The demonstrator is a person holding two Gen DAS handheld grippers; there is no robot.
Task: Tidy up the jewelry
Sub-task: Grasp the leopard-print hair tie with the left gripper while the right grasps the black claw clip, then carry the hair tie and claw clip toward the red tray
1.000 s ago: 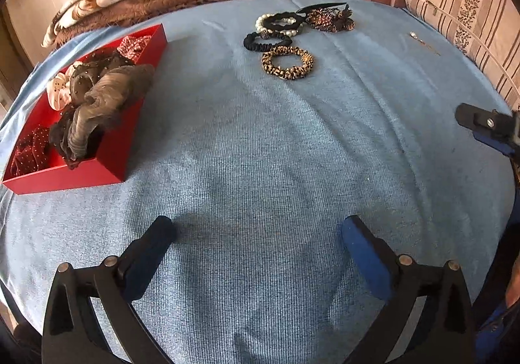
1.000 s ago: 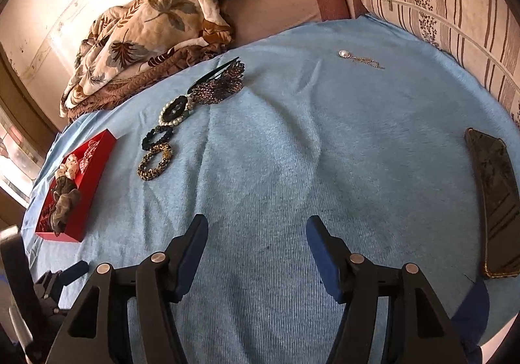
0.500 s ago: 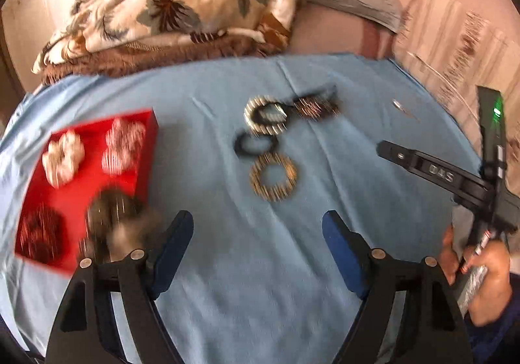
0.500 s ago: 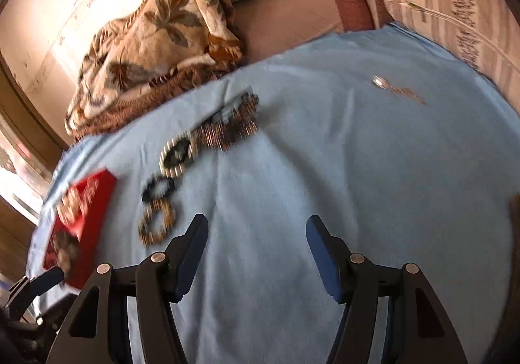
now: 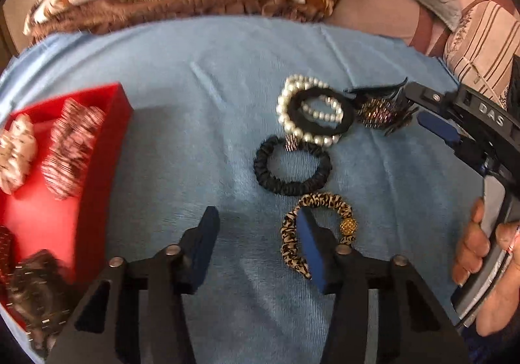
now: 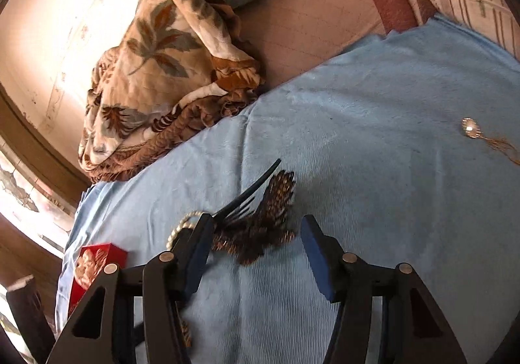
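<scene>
Left wrist view: the left gripper (image 5: pixel 256 240) hangs over the blue bedspread (image 5: pixel 195 123), its jaws spread but just narrowing, with nothing between them. The right pad overlaps the leopard-print scrunchie (image 5: pixel 294 234), which lies just below the black scrunchie (image 5: pixel 292 165) and the pearl bracelet (image 5: pixel 289 113). The red tray (image 5: pixel 107 149) sits to the left. To grip well, shift right so both pads straddle one side of the band, then pinch.

Right wrist view: the right gripper (image 6: pixel 253 250) has its jaws spread, closing slightly, framing the beaded hair clip (image 6: pixel 269 211) without pressing it. Lower first, then squeeze the beaded body, not the comb teeth.
</scene>
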